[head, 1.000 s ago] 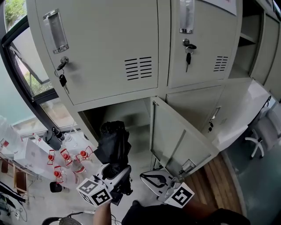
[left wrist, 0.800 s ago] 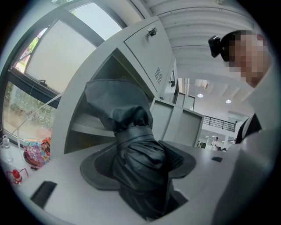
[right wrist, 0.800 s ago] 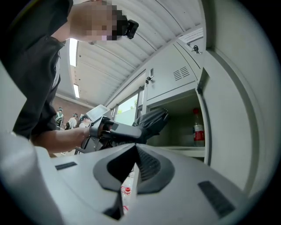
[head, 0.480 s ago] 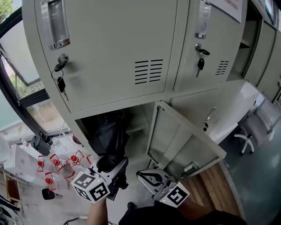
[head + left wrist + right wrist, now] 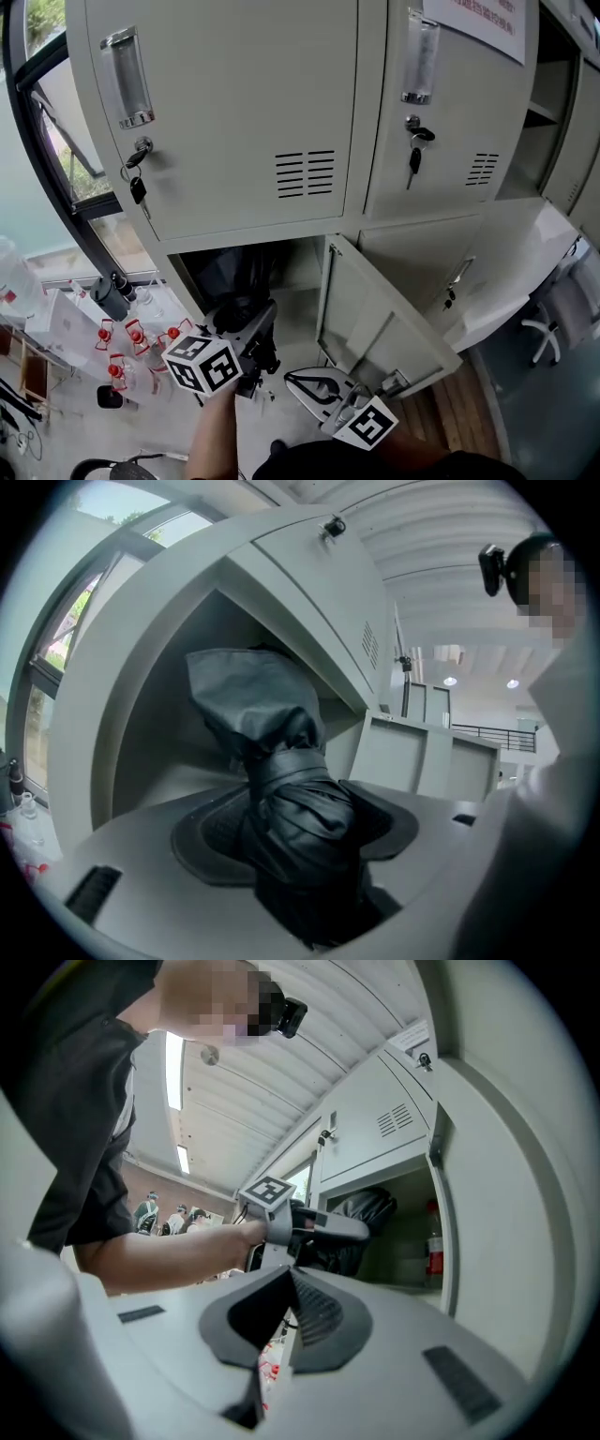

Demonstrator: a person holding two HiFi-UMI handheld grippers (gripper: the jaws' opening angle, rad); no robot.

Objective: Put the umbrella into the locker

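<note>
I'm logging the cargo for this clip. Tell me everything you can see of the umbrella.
The umbrella is a black folding one, collapsed, its wrinkled fabric bunched and bound by a band. The left gripper clamps it, roughly level. Its far end reaches into the open lower locker compartment, beside the swung-out door. Whether it touches the compartment floor is unclear.

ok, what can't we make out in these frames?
- Umbrella handle: left gripper view, buried in its own fabric between the left hand-held gripper's jaws.
- Open locker's depth: head view, dark, blocked by umbrella.
- Door notice: head view, cut off by top edge, print too small.
</note>
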